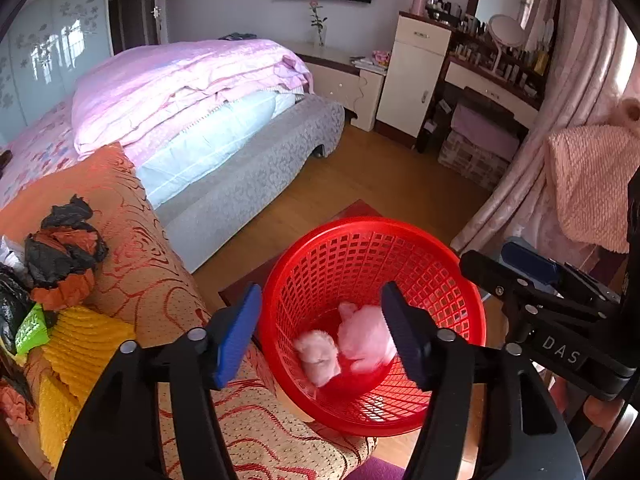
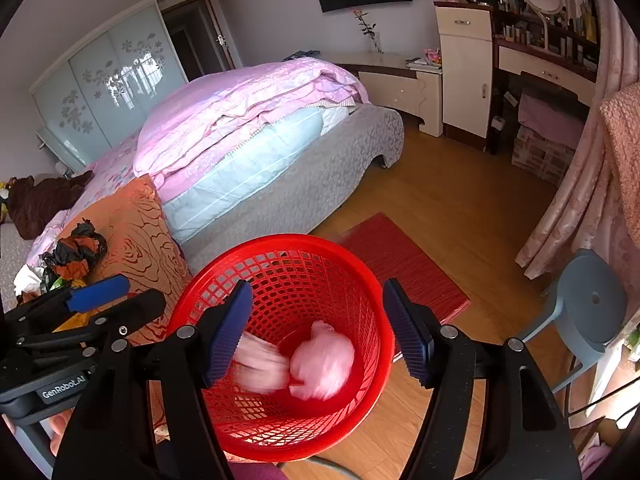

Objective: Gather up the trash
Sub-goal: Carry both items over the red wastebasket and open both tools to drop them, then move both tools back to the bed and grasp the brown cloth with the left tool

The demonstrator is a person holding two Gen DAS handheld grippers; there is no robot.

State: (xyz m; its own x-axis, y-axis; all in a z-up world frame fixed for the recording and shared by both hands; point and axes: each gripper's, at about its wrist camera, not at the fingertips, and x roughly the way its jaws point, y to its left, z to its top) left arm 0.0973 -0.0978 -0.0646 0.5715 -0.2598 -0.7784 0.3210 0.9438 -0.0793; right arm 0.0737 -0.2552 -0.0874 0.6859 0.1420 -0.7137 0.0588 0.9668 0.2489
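Observation:
A red mesh basket [image 1: 440, 280] [image 2: 280, 252] stands on the floor beside the orange patterned sofa arm [image 1: 152, 280]. Two crumpled pink wads [image 1: 366, 338] [image 2: 322, 360] lie blurred at its bottom. My left gripper [image 1: 320, 328] hangs open over the basket's mouth, with nothing between its blue pads. My right gripper [image 2: 316, 328] hovers open over the same basket, also empty. Each gripper shows at the edge of the other's view, the right gripper [image 1: 528, 268] and the left gripper [image 2: 100, 292]. More trash sits on the sofa: crumpled black and orange bags [image 1: 64, 248] [image 2: 76, 252], a green wrapper [image 1: 32, 328] and yellow foam sheets [image 1: 80, 344].
A bed [image 1: 240, 168] with pink bedding fills the left and middle. A red mat [image 2: 400, 264] lies under the basket on the wood floor. A grey-blue stool [image 2: 592, 304] stands at the right by pink curtains [image 2: 568, 208]. A dresser [image 1: 416, 72] lines the far wall.

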